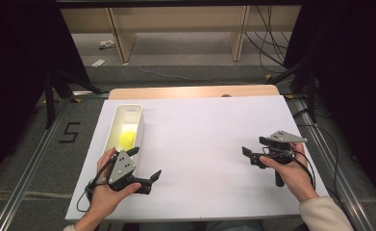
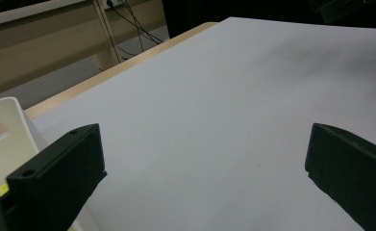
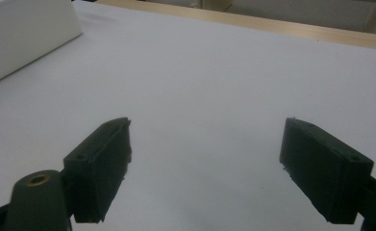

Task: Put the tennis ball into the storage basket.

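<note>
While both hands rest low on the white tabletop (image 1: 200,144), this is what I see:
Ball: a small yellow ball (image 1: 126,138) inside the white bin (image 1: 138,126) along the left edge.
Left gripper (image 1: 146,165): jaws spread, nothing held, just beside the bin's near end.
Right gripper (image 1: 253,146): jaws apart, nothing held, near the right edge.

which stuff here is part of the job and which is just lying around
In the job:
- yellow ball, lying in the bin
- white bin, at the table's left
- left gripper, jaws open, next to the bin
- right gripper, jaws open, over bare sheet

Lying about:
- white sheet over the table
- scraps on the floor
- cables by the shelf legs
</note>
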Demonstrator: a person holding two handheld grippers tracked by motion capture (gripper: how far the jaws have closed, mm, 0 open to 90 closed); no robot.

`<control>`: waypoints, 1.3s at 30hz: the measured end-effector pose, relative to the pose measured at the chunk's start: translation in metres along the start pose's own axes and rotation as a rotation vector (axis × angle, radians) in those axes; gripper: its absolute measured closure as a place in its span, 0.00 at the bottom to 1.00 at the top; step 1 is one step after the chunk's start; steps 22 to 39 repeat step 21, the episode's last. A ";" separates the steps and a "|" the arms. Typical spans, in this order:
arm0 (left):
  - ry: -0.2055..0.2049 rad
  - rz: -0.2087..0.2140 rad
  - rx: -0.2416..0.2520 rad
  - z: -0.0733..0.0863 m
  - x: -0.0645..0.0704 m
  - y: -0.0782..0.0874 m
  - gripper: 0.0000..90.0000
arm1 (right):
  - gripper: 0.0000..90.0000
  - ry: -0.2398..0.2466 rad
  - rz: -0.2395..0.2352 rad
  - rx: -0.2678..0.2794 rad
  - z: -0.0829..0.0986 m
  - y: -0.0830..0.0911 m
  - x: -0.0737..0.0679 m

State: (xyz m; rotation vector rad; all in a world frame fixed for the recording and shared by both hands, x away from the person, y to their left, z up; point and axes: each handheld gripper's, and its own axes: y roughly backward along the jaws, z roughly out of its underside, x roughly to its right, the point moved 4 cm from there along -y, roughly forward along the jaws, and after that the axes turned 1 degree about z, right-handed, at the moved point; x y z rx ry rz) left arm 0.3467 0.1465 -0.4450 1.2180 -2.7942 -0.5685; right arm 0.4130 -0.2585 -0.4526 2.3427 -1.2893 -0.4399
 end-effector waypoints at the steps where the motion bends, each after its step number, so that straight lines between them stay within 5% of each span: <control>1: 0.000 0.001 0.000 0.000 0.000 0.000 0.00 | 0.21 0.003 -0.001 0.003 0.000 0.000 0.000; 39: -0.003 0.009 -0.001 0.000 0.001 -0.001 0.00 | 0.21 0.002 -0.001 0.010 0.002 0.000 -0.002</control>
